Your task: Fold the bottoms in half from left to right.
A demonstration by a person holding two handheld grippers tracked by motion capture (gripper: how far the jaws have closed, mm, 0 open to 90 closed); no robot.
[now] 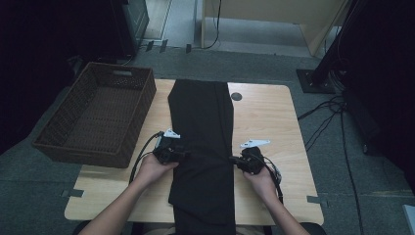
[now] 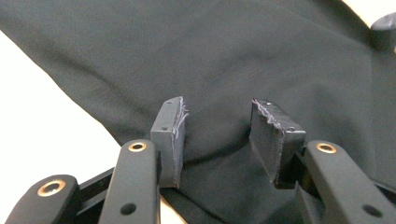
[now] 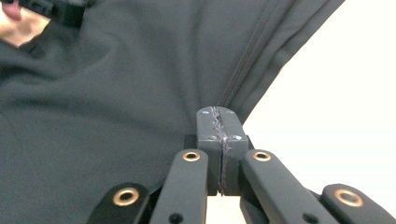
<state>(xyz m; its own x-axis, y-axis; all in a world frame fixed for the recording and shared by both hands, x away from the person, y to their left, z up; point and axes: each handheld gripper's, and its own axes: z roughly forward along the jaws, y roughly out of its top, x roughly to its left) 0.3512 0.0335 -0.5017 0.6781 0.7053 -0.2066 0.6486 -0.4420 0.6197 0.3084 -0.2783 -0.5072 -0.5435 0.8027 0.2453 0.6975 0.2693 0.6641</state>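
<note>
The black trousers [image 1: 203,147] are lying lengthwise down the middle of the wooden table [image 1: 266,122], running from twelve o'clock to six o'clock, with the lower end hanging over the near edge. At nine o'clock of the cloth the left gripper [image 2: 215,135] is resting over the fabric with its jaws standing about half apart; the pads [image 2: 172,135] are not pinching anything. At three o'clock the right gripper [image 3: 222,140] is clenching its jaws together on the edge of the trousers beside the seam. A brown woven basket [image 1: 73,142] is sitting at ten o'clock, overhanging the table's left edge.
</note>
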